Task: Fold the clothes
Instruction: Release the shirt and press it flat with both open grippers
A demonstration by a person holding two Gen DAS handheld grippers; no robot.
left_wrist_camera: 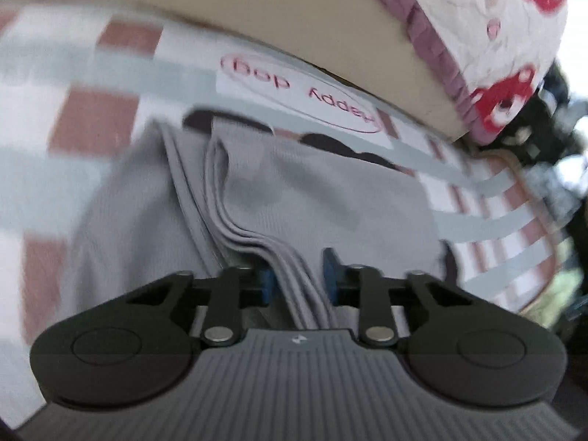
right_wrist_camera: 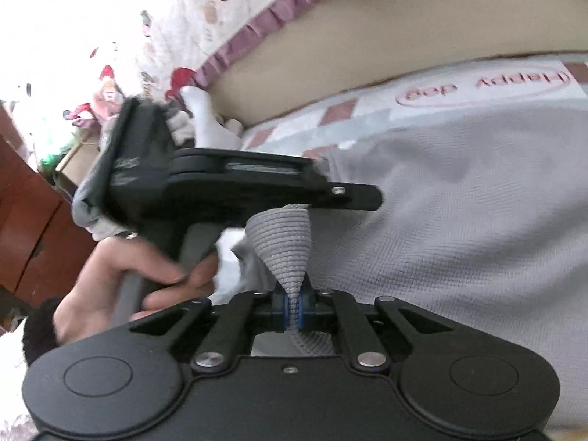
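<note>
Clearly your right tool (right_wrist_camera: 293,310) is clamped on a bunched ribbed hem of the soft, limp grey garment (right_wrist_camera: 459,213) lying on the checked blanket (left_wrist_camera: 110,84), while your left tool (left_wrist_camera: 298,283) straddles stacked folds (left_wrist_camera: 253,235), pads apart, so grip edges.

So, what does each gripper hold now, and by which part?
The right gripper pinches the grey garment by a ribbed edge band. The left gripper has bunched folds of its edge between its jaws, which stand apart; no firm hold shows.
</note>
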